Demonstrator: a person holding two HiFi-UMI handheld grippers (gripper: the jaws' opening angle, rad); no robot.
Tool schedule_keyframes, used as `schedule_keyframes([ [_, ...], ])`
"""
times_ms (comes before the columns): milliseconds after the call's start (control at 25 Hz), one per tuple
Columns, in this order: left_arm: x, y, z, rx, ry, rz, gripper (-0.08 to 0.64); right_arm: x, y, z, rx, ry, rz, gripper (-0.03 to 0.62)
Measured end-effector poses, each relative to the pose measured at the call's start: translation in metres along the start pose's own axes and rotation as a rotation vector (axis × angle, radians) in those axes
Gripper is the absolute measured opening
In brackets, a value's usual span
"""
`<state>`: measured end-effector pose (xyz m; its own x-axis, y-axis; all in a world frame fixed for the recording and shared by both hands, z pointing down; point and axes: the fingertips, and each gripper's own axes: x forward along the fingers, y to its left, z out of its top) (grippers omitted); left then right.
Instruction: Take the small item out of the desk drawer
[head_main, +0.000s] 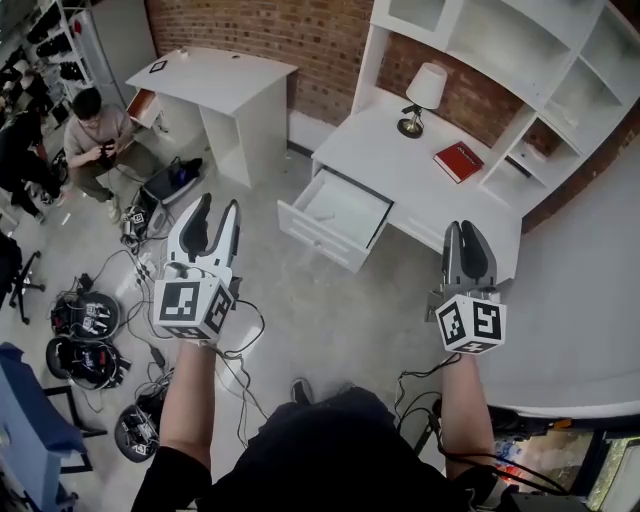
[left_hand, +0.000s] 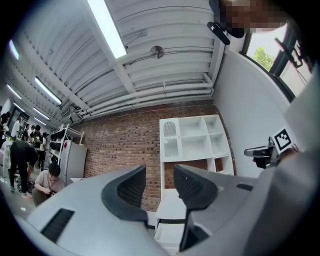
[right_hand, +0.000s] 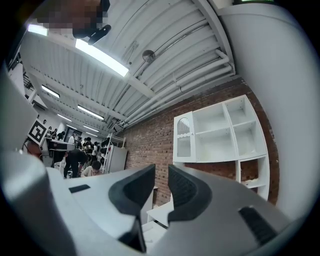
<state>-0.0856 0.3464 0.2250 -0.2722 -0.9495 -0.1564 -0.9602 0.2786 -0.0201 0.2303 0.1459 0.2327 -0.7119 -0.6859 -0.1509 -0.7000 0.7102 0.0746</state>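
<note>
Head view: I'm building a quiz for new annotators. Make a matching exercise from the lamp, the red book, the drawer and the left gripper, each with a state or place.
1 lamp
2 red book
3 drawer
4 left gripper

A pulled open
B jaws apart, nothing between them
C standing on the desk
D lying flat on the desk

Pairs: 1-C, 2-D, 3-A, 4-B
</note>
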Motion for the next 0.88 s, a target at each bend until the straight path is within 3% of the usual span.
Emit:
schedule_keyframes([
  [400, 0.016, 0.010, 0.003, -0.012, -0.017, -0.042, 0.198, 0.024, 0.011, 0.003, 0.000, -0.001, 0.011, 0.133],
  [880, 0.098, 0.025, -0.036, 0.013, 0.062, -0.006, 0.212, 0.127, -0.006, -0.062, 0.067, 0.052, 0.088, 0.137],
])
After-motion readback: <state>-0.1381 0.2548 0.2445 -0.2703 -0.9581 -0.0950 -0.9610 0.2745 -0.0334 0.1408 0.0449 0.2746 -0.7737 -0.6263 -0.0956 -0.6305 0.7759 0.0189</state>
